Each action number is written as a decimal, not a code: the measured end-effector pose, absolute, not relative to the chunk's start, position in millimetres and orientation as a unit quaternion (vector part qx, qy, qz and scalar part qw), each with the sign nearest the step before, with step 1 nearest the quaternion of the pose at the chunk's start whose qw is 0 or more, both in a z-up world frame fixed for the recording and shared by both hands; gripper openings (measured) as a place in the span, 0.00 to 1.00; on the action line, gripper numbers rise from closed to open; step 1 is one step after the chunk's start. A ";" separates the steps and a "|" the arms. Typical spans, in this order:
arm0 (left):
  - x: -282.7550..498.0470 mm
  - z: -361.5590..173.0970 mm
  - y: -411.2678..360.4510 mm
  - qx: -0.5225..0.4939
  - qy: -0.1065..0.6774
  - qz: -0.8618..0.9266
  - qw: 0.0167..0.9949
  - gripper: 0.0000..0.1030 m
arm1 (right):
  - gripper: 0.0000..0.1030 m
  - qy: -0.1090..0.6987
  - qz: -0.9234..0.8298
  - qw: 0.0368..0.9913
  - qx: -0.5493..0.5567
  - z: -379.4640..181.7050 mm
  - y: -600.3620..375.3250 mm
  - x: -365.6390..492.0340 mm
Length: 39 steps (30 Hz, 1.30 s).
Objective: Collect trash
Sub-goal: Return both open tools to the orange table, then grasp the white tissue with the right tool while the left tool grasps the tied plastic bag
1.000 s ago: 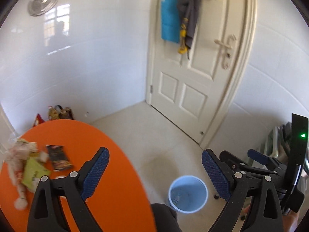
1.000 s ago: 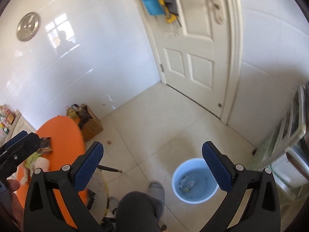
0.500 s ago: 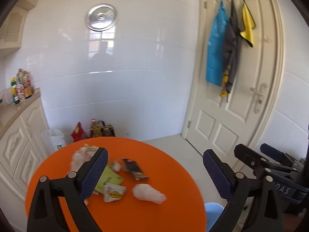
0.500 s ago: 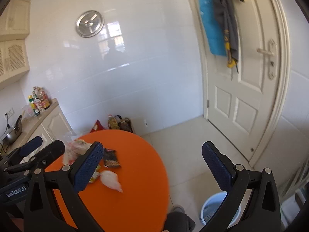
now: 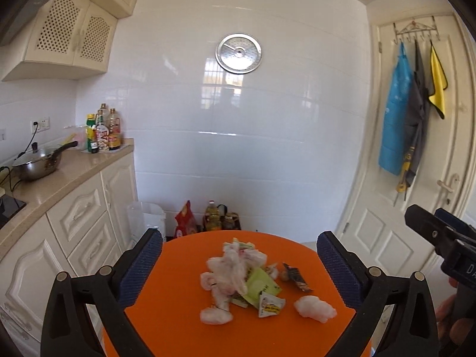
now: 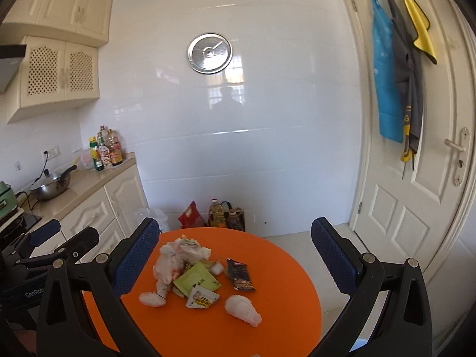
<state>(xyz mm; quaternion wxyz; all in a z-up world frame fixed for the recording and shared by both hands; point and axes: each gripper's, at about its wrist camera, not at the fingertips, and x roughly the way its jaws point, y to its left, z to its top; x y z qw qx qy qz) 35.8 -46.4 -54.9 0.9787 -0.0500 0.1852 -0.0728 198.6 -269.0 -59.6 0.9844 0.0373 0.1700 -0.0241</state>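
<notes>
Both grippers hang above the near edge of the orange table (image 5: pixel 184 270), jaws wide apart and holding nothing. The left gripper (image 5: pixel 239 270) and the right gripper (image 6: pixel 235 260) each frame the trash between their blue pads (image 5: pixel 142 267).

The trash lies in a loose heap around the table's middle. A crumpled tissue wad (image 5: pixel 230 264) sits at the heap's far left, touching a green packet (image 5: pixel 260 285) just right of it. A small white sachet (image 5: pixel 270 305) lies on the near side of the green packet, overlapping its edge. A dark wrapper (image 5: pixel 297 276) lies right of the heap, slightly apart from the packet. Two single tissue balls rest nearer the grippers: one (image 5: pixel 314 312) near and right of the sachet, one (image 5: pixel 214 315) near and left of it.

The right view shows the same heap from a little farther right: tissue wad (image 6: pixel 172 263), green packet (image 6: pixel 196 281), sachet (image 6: pixel 202 297), wrapper (image 6: pixel 241 275). It also shows the table's right rim (image 6: pixel 309 294) and the floor (image 6: pixel 300 241) beyond it (cut off in the left view).

Each view catches the other gripper at its edge. The left view alone shows part of a hand at its lower right corner. A wok (image 5: pixel 38 163) and bottles (image 5: pixel 104 131) stand on the counter left of the table; a door (image 6: pixel 416 178) stands to its right.
</notes>
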 end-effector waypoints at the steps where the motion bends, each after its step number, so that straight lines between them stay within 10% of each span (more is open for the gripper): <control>1: 30.2 -57.1 -42.5 -0.053 0.185 -0.065 0.979 0.99 | 1.00 0.167 -0.019 0.985 0.033 -57.8 -263.5 198.2; 15: 48.0 -96.7 -54.6 -0.061 0.248 -0.036 0.966 0.99 | 1.00 0.187 -0.005 0.982 0.018 -71.8 -246.9 218.0; 39: 297.8 -188.3 -173.9 -0.006 0.420 -0.057 0.906 0.99 | 1.00 0.434 -0.033 0.900 0.029 -261.9 -302.3 306.0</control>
